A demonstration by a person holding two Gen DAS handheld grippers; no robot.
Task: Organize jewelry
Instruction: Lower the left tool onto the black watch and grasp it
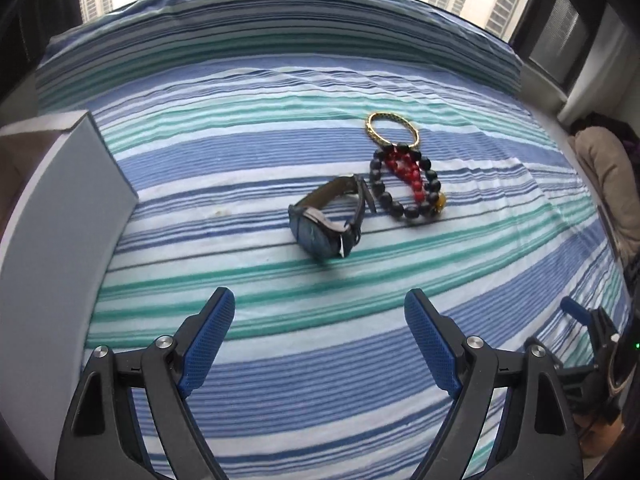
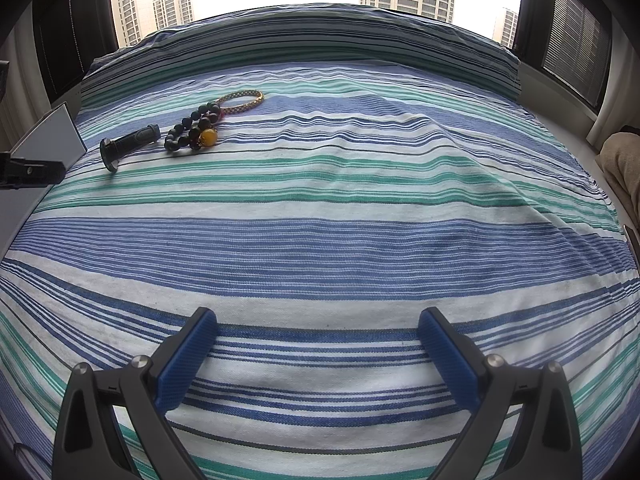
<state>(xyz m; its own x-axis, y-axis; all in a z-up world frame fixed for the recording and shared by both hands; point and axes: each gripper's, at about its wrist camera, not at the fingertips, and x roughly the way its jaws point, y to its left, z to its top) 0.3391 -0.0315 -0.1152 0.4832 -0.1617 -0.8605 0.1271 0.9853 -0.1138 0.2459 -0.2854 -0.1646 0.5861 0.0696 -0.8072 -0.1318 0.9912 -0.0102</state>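
- Left wrist view: left gripper (image 1: 319, 308) jaws spread wide, holding nothing, above the striped bedsheet (image 1: 280, 344).
- Just ahead lies a watch (image 1: 326, 222) on its side; beyond it a dark bead bracelet (image 1: 404, 186) with a red bead strand (image 1: 408, 174) inside, touching a gold bangle (image 1: 393, 128).
- White box (image 1: 64, 216) at left, contents hidden.
- Right wrist view: right gripper (image 2: 318, 330) also wide, empty, well apart from the jewelry; amber bead (image 2: 208, 137), possibly on the dark bracelet.

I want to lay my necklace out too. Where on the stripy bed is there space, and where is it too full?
Bare bedsheet lies right of the beaded bracelets and in front of both open grippers. More lies between the grey box and the watch. It is crowded where watch, beads and gold bangle cluster.
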